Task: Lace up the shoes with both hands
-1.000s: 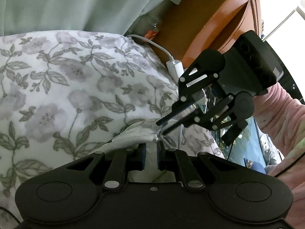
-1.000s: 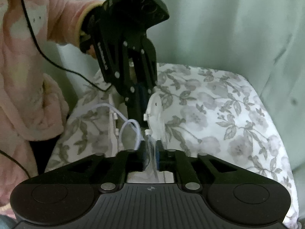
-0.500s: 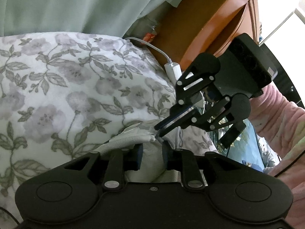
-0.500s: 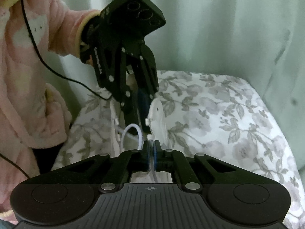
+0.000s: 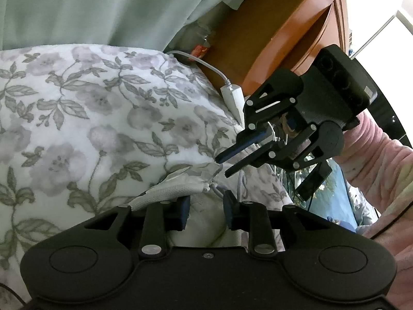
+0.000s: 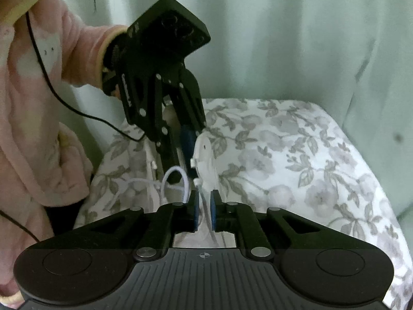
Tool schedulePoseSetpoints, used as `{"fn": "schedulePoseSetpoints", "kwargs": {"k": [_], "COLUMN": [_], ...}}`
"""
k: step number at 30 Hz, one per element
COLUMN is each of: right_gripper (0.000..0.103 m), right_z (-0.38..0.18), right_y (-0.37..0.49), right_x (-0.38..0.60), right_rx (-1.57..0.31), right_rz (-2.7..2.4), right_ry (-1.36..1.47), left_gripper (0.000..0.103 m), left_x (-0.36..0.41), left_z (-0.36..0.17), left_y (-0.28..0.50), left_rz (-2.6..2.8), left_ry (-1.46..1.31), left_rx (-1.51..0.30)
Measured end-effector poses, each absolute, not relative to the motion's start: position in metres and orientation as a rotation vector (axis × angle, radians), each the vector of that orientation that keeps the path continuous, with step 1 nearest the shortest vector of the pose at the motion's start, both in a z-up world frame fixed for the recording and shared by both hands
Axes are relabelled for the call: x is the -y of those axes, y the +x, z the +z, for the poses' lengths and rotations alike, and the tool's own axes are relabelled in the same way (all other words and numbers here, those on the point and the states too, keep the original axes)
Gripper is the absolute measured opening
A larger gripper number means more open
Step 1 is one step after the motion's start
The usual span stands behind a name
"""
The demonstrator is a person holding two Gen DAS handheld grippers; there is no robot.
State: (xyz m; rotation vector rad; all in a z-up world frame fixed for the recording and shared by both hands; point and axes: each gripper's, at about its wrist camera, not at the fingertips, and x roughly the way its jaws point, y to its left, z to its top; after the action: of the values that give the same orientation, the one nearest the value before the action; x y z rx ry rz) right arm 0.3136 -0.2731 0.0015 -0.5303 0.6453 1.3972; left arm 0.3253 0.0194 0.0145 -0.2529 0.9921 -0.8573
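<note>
Left wrist view: the white shoe point(image 5: 204, 214) is seen lying on the flowered bedding point(image 5: 77, 118), directly under the left gripper point(image 5: 206, 213), whose jaws have just been opening and now stand apart over the shoe's upper, pressing on nothing. Just beyond the shoe, the right gripper point(image 5: 222, 165) is held with its tips close together at the lace point(image 5: 241, 180), near the eyelets; whether the lace is actually pinched cannot be told from this side. A white cable plug point(image 5: 233, 98) lies farther off, beyond the shoe, at the bedding's edge. Right wrist view: the shoe point(image 6: 206, 160) is seen end-on just ahead of the right gripper point(image 6: 204, 210), whose pads are almost shut with a thin lace strand point(image 6: 204, 201) between them, apparently grasped. A loop of lace point(image 6: 175, 178) stands just left of the shoe, below the left gripper point(image 6: 192, 152). The step is best done by keeping the strand taut and re-gripping the shoe before pulling, so that it is not dragged across the bedding.
</note>
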Motion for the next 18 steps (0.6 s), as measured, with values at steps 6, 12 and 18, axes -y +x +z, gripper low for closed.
{"fn": "schedulePoseSetpoints", "kwargs": {"k": [6, 12, 18], "right_gripper": [0.003, 0.003, 0.004], "right_z": [-0.007, -0.008, -0.009], "right_y": [0.317, 0.32, 0.319], "right_x": [0.269, 0.256, 0.257], "right_rx": [-0.648, -0.624, -0.622], "right_rz": [1.435, 1.489, 1.463], "right_ry": [-0.53, -0.526, -0.514], "left_gripper": [0.028, 0.03, 0.031], "left_x": [-0.019, -0.019, -0.02], "left_z": [0.014, 0.015, 0.015], "left_y": [0.324, 0.324, 0.325], "left_rz": [-0.856, -0.857, -0.858], "left_ry": [-0.257, -0.264, -0.274], "left_rx": [-0.99, -0.994, -0.989]}}
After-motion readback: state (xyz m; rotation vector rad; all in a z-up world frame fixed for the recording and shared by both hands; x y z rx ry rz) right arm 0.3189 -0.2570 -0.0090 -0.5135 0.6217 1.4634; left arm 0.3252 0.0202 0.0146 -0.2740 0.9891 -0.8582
